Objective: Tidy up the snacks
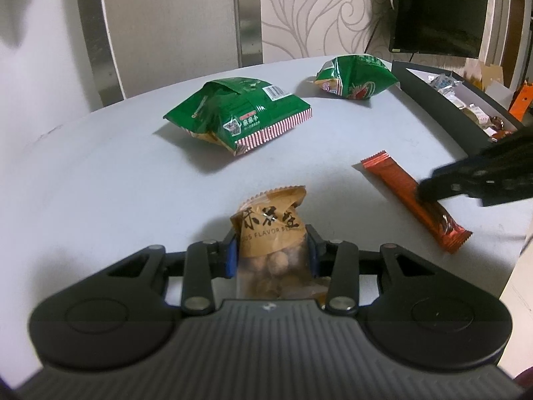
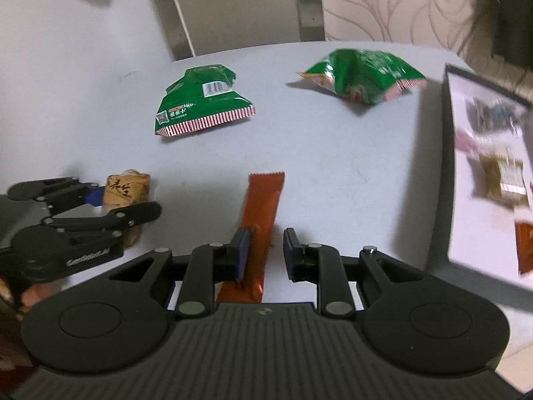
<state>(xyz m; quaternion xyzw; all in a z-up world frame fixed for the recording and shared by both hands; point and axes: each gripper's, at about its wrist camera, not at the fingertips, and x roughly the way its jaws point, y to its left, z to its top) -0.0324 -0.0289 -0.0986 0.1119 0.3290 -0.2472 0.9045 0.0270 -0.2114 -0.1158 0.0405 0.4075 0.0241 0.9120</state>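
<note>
Snacks mid-sort: peanut bag (image 1: 269, 223) clamped in left gripper (image 1: 271, 246) over white table (image 1: 100, 166), orange wrapped bar (image 2: 263, 200) between right gripper's (image 2: 265, 250) narrowed jaws, one pad (image 2: 241, 250) visibly touching, likely slipping if lifted trayward.

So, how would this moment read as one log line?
left tool: shut on brown nut packet | right tool: shut, orange bar in between, hold unclear
</note>
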